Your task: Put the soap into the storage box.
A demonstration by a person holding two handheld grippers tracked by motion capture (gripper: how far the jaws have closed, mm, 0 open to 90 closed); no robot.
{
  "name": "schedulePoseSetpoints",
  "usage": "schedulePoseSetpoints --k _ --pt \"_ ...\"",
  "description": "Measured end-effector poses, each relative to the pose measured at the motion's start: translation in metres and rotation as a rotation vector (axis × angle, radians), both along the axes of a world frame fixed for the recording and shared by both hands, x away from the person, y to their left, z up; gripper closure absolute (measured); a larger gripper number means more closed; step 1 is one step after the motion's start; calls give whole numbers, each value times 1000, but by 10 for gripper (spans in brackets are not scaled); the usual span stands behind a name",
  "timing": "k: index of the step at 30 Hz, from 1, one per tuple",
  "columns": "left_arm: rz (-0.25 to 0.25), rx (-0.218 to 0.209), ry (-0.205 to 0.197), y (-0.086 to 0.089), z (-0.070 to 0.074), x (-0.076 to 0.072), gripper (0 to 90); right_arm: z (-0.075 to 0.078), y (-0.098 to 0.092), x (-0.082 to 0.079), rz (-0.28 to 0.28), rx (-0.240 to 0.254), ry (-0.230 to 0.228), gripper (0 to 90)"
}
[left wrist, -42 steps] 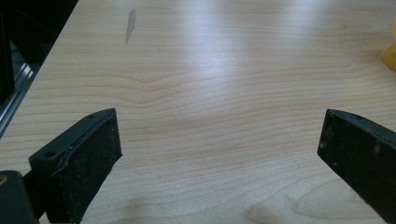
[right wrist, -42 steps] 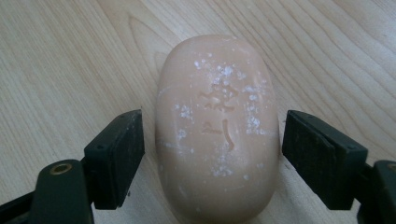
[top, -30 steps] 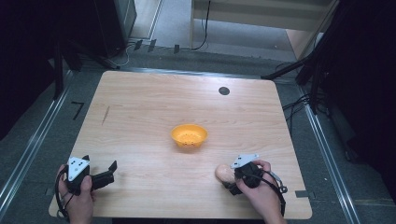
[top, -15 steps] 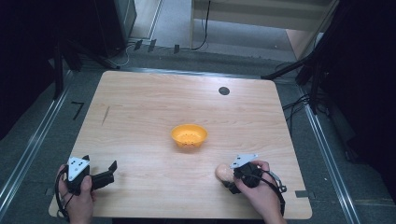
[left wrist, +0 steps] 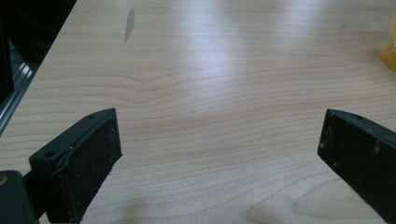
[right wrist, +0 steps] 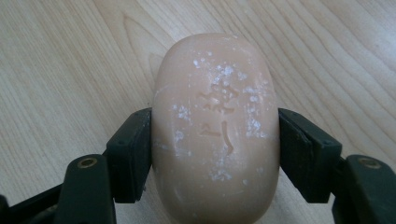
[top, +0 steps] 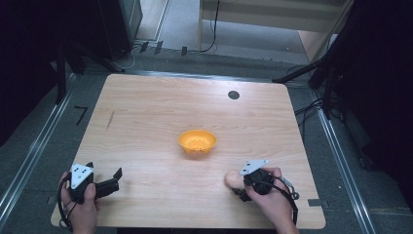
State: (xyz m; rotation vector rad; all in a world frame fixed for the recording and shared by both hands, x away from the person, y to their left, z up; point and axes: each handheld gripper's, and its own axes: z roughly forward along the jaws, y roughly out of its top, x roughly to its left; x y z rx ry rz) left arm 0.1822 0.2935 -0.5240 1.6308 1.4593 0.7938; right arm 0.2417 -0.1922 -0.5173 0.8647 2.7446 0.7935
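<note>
A peach-coloured bar of soap (right wrist: 215, 84) with a stamped mark lies on the wooden table (top: 160, 107), near the front right. My right gripper (right wrist: 215, 140) is shut on it, with both black pads pressed against its long sides. From above, the soap (top: 232, 179) pokes out to the left of the right gripper (top: 236, 185), which a hand holds. My left gripper (top: 116, 179) rests at the front left, and its jaws stand wide apart over bare wood in the left gripper view (left wrist: 219, 154). An orange bowl (top: 197, 141) sits at the table's middle.
A small black round disc (top: 234, 94) is set into the table near its far edge. A dark streak (top: 111, 120) marks the wood at the left. The bowl's edge (left wrist: 390, 53) shows at the right of the left gripper view. Metal rails (top: 29, 156) run along the floor on both sides.
</note>
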Motion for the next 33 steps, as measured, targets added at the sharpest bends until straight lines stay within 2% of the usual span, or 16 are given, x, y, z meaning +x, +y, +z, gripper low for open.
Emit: schedulePoseSetpoints --k 24,33 --pt "-2 -10 -3 1 0 0 0 24 4 19 115 4 -25 335" --pt "-1 -11 -1 0 0 1 0 34 8 28 157 -13 -39 334"
